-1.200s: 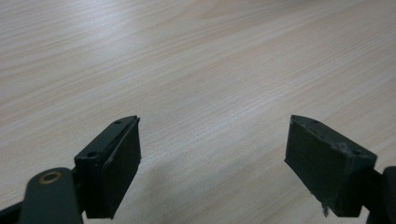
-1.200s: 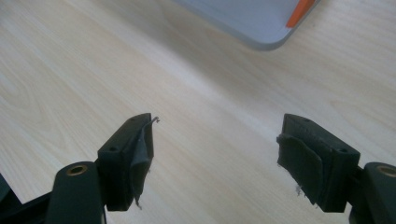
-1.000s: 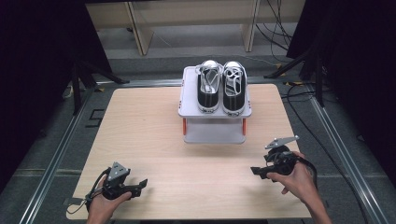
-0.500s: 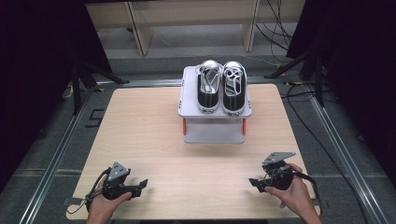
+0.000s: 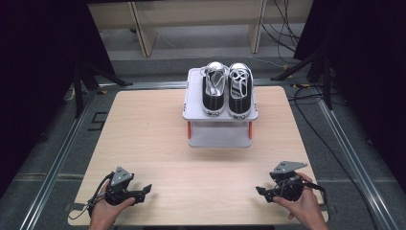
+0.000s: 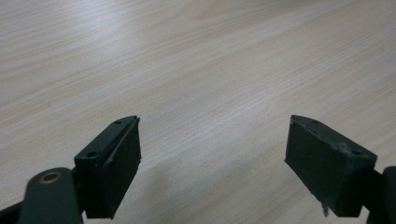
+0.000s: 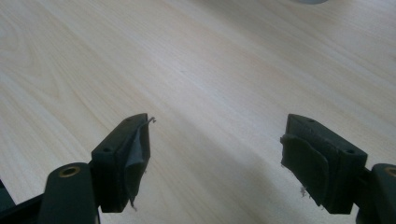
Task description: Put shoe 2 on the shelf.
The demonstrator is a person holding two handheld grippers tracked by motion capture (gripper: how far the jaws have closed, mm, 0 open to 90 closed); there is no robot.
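Both grippers parked at the near edge, empty; pair of shoes on the raised stand at the far side.

Left gripper (image 5: 143,190) rests low on the tabletop (image 5: 143,129) near the front left corner, jaws spread wide with bare wood between them in the left gripper view, nothing held. The sneakers (image 5: 227,89) sit side by side, touching, toes toward the far edge, on top of the small grey stand (image 5: 219,116), well apart from both hands; judged placed there so the pair is off the wood and reachable from above. Right gripper (image 5: 261,190) lies near the front right corner, jaws likewise wide apart and empty, pointing inward; reads as a neutral position clear of the stand.
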